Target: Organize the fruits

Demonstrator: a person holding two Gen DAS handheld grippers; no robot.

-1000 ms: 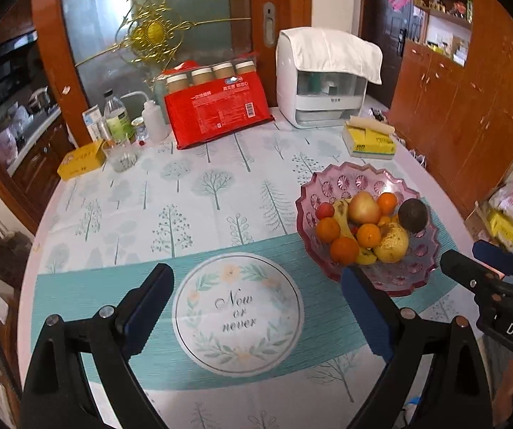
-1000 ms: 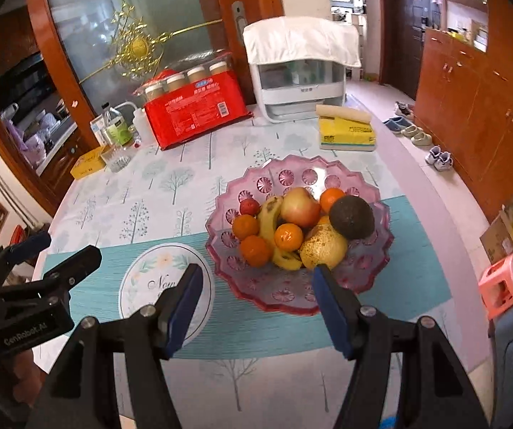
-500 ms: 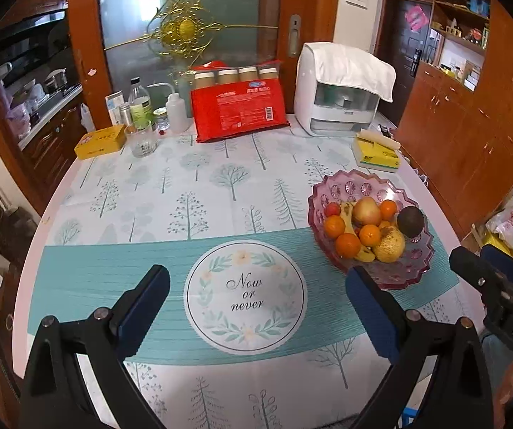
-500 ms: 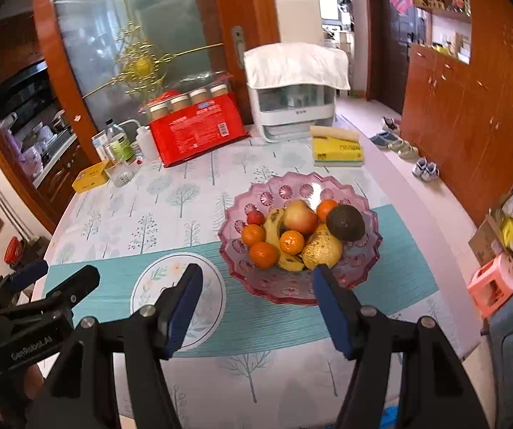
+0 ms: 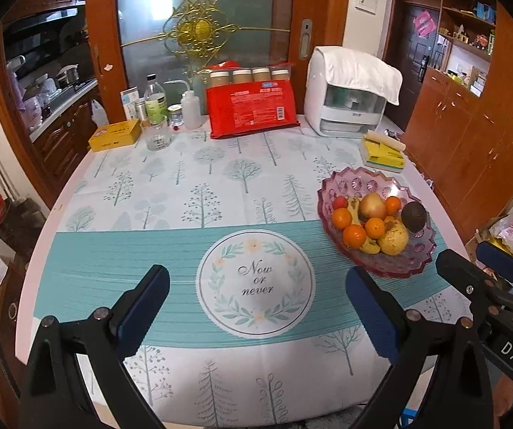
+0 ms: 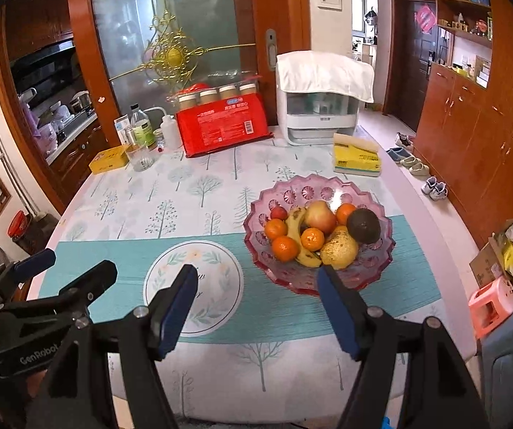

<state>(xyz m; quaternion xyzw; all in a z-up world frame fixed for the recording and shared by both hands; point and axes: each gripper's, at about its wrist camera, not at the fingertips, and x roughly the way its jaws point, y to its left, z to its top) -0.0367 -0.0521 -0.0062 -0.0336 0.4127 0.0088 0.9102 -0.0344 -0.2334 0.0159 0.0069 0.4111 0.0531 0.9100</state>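
Both the left tool [image 5: 258, 302] and the right tool [image 6: 256, 300], just widening, gape empty before the fruit bowl [image 6: 327, 186].

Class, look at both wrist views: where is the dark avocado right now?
The avocado lies at the right edge of the fruit pile in the pink glass bowl, touching the yellow pear, beside an orange.
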